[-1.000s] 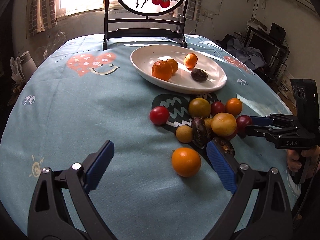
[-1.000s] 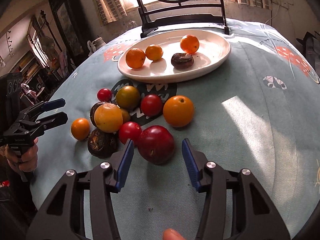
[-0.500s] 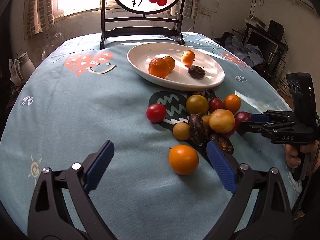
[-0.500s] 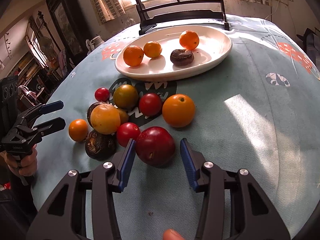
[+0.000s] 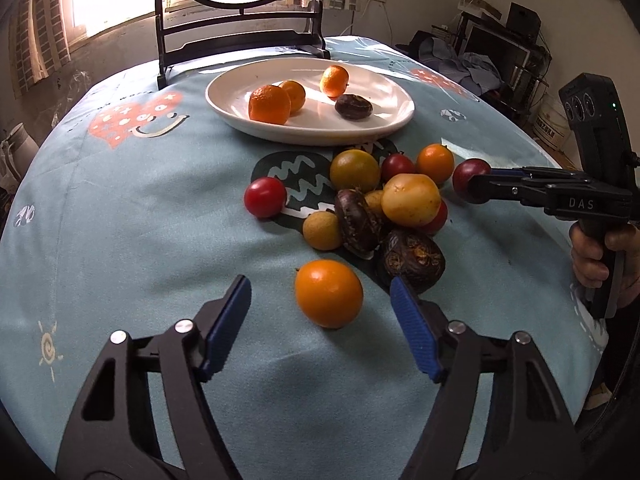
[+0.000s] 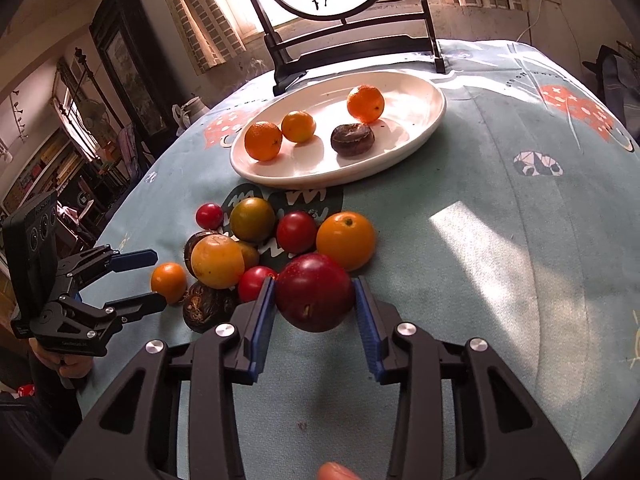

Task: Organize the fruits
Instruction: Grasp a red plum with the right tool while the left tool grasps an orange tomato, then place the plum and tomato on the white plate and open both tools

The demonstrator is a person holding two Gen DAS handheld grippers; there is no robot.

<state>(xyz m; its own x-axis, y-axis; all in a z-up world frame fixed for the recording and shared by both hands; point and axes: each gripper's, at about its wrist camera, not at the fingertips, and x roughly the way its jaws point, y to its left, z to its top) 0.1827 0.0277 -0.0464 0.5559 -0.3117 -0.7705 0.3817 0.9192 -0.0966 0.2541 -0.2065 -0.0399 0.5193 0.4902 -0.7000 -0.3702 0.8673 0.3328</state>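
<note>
1 dark red plum between the right gripper pads, both touching.

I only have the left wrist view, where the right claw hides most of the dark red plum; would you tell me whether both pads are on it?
Observer: Yes. In the right wrist view, both blue pads of the right claw press the sides of the dark red plum.
Operator: Thank you. Is anything crowding the claw?
Observer: A red tomato sits right beside the outside of its left finger; I cannot tell whether they touch.
Operator: And beyond the plum?
Observer: The large orange lies just behind it, toward the white plate.
</note>
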